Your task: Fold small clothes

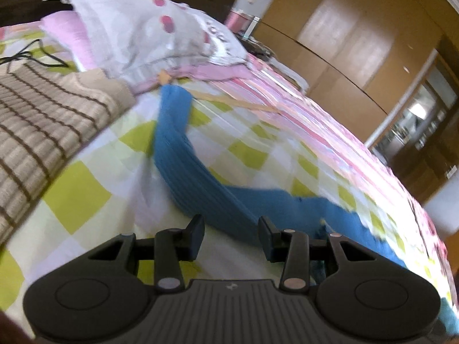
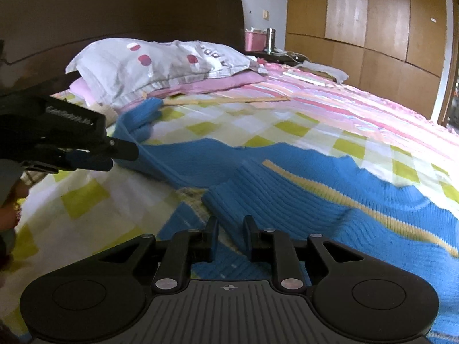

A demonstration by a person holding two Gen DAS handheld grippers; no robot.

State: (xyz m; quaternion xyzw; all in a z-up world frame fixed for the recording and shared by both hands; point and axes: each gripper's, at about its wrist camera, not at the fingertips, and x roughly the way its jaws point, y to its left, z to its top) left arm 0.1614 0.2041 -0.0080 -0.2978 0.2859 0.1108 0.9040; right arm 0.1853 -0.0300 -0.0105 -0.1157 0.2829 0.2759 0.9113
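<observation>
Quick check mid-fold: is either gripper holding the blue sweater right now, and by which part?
Neither holds it. The left gripper is open over the blue sweater, by its sleeve; the right gripper is open at the ribbed hem edge, fabric between its fingers but not pinched.

This is a home bedroom. A made bed (image 2: 258, 120) with a pillow (image 2: 160, 60) sits against a dark headboard (image 2: 114, 8). Tall wooden wardrobes (image 2: 373, 20) line the wall.

Blue ribbed sweater (image 2: 287, 189) showing a cream-yellow stripe, bedsheet (image 2: 86, 200) displaying lime-and-white checks turning to pink stripes, grey pillow (image 2: 149, 60) bearing pink spots, beige knit (image 1: 43, 109) wearing brown stripes
</observation>
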